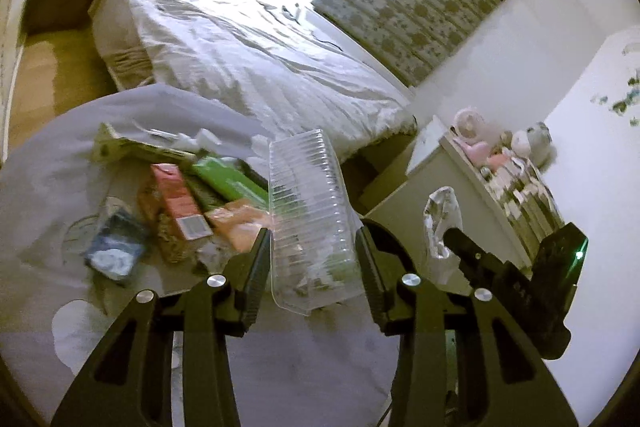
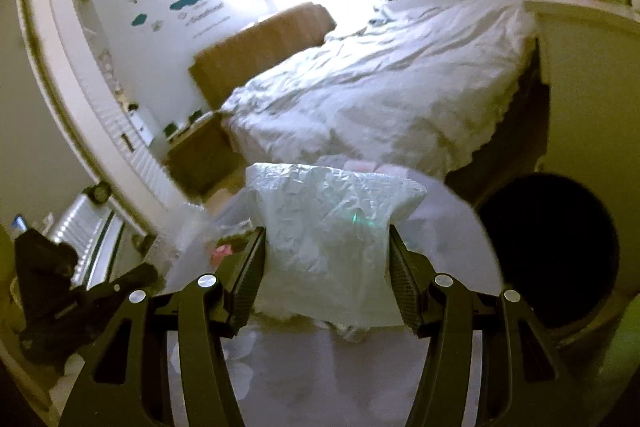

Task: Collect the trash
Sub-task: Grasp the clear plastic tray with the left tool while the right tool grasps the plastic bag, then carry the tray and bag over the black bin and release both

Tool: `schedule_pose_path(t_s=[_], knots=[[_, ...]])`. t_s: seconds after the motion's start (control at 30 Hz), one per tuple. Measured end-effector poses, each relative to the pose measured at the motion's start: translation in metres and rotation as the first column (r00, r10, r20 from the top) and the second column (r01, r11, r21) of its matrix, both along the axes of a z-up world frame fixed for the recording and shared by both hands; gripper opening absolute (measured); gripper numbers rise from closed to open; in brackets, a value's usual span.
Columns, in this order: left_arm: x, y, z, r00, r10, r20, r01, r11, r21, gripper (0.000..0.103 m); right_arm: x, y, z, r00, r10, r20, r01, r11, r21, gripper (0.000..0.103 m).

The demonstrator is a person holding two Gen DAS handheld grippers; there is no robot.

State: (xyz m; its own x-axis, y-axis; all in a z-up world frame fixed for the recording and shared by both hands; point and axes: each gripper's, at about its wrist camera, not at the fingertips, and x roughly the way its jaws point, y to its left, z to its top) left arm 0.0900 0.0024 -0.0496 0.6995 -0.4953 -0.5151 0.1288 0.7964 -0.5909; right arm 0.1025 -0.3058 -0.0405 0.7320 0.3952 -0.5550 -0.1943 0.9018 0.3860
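Note:
My left gripper (image 1: 314, 239) is shut on a clear ribbed plastic container (image 1: 308, 211) and holds it above a round grey rug (image 1: 60, 163). Trash lies on the rug to its left: a pink carton (image 1: 180, 203), a green packet (image 1: 228, 179), an orange wrapper (image 1: 240, 223), a blue packet (image 1: 114, 251) and a white-green box (image 1: 132, 147). My right gripper (image 2: 326, 239) is shut on a crumpled white plastic bag (image 2: 328, 239), held above the rug (image 2: 332, 379). It also shows in the left wrist view (image 1: 456, 239) with the bag (image 1: 440, 223).
A bed with a white duvet (image 1: 248, 43) stands behind the rug. A white shelf with toys and books (image 1: 504, 167) is at the right. A dark round bin (image 2: 548, 251) stands right of my right gripper. A wooden nightstand (image 2: 200, 151) and a radiator (image 2: 80, 227) are at the left.

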Motion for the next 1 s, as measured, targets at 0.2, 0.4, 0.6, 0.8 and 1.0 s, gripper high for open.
schedule_pose_path(t_s=[0.2,0.4,0.6,0.8,1.0], knots=[[0.007,-0.038,0.007,0.996,-0.082,0.022,0.082,0.997,0.017,0.042,-0.004,-0.037,-0.003,0.997,-0.075,0.007,0.075,0.997,0.025,0.058],[0.026,-0.082,0.009,0.985,-0.173,0.025,0.172,0.985,0.02,0.041,-0.009,-0.082,-0.009,0.985,-0.172,0.0,0.172,0.984,0.048,0.058],[0.051,-0.126,0.005,0.964,-0.266,0.016,0.265,0.964,0.017,0.041,-0.009,-0.121,-0.018,0.966,-0.26,-0.004,0.26,0.964,0.049,0.058],[0.076,-0.17,-0.005,0.939,-0.343,-0.012,0.344,0.938,0.046,0.041,-0.002,-0.157,-0.038,0.941,-0.337,-0.043,0.339,0.939,0.056,0.058],[0.101,-0.203,-0.026,0.917,-0.394,-0.063,0.396,0.917,0.042,0.041,0.012,-0.183,-0.063,0.92,-0.382,-0.094,0.388,0.92,0.062,0.058]])
